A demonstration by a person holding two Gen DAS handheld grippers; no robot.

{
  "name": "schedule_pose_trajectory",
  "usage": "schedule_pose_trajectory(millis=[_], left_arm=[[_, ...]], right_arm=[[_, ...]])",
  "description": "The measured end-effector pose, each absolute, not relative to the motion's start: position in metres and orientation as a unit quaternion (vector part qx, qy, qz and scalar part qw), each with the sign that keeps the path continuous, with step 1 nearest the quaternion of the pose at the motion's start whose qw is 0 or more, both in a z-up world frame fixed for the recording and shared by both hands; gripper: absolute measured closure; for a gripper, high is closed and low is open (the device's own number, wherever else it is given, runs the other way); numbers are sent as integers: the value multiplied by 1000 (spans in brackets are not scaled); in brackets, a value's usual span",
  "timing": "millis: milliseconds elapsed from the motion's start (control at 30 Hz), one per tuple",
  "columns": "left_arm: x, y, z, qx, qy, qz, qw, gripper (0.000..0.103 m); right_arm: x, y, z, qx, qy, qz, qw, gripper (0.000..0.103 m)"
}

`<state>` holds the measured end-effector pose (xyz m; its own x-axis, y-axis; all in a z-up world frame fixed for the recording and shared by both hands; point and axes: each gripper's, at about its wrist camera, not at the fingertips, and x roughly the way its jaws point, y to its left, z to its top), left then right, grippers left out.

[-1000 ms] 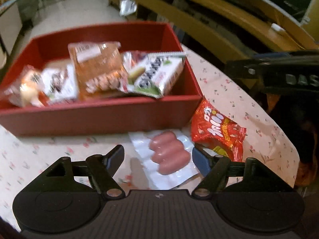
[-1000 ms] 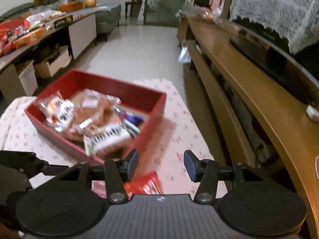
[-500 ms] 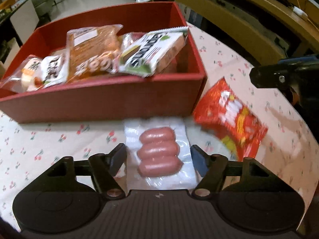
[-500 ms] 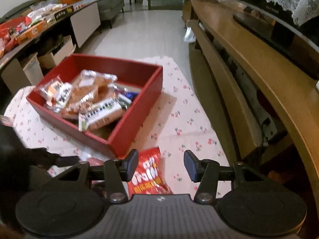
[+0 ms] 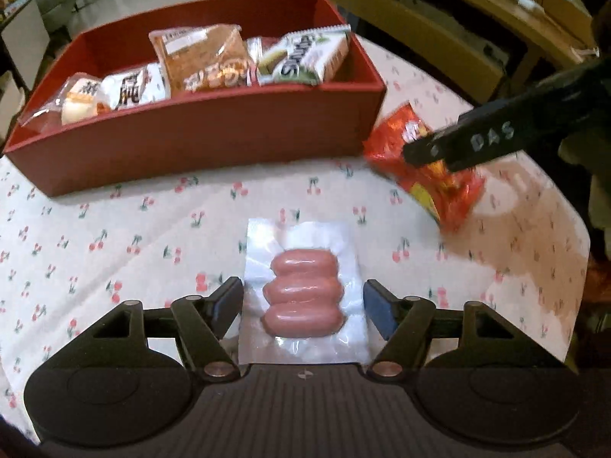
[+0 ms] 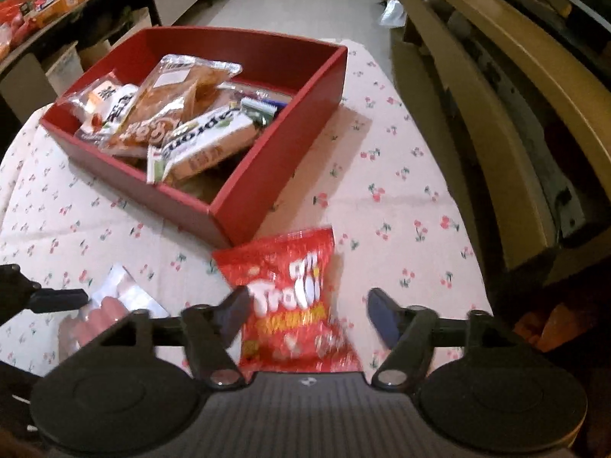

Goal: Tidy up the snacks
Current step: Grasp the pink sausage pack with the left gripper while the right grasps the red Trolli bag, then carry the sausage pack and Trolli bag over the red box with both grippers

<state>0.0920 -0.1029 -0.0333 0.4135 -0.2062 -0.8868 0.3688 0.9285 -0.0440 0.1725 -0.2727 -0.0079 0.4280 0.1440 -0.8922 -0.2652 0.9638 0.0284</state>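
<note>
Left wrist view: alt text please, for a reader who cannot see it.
The left hand-held gripper straddles a clear pack of three sausages on a cherry-print tablecloth, jaws opening, not pressing it. Behind stands a red box of snack packets; the right hand-held gripper hangs over a red snack bag.

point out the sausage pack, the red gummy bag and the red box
sausage pack [image 5: 303, 297], left wrist view, on the middle sausage
red gummy bag [image 6: 292, 297], right wrist view, on the white lettering
red box [image 5: 214, 129], left wrist view, on its near outer wall
</note>
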Motion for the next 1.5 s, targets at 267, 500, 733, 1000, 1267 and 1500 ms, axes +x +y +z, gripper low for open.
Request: schedule_pose_trajectory(millis=[267, 500, 733, 1000, 1267, 1500], left_arm=[[101, -100, -38, 61, 508, -194, 837, 14], [101, -102, -38, 85, 496, -186, 844, 30], [94, -84, -33, 68, 506, -187, 840, 41], [77, -67, -24, 68, 497, -178, 846, 42], [71, -55, -17, 55, 493, -169, 852, 57], [77, -49, -21, 27, 507, -163, 846, 45]], right_arm=[[177, -262, -21, -72, 542, 121, 829, 13], [173, -252, -27, -66, 549, 118, 825, 36], [147, -236, -18, -94, 539, 122, 828, 38], [117, -217, -3, -90, 520, 139, 838, 38], [106, -204, 4, -90, 508, 151, 843, 38], [107, -202, 2, -88, 512, 146, 842, 38]])
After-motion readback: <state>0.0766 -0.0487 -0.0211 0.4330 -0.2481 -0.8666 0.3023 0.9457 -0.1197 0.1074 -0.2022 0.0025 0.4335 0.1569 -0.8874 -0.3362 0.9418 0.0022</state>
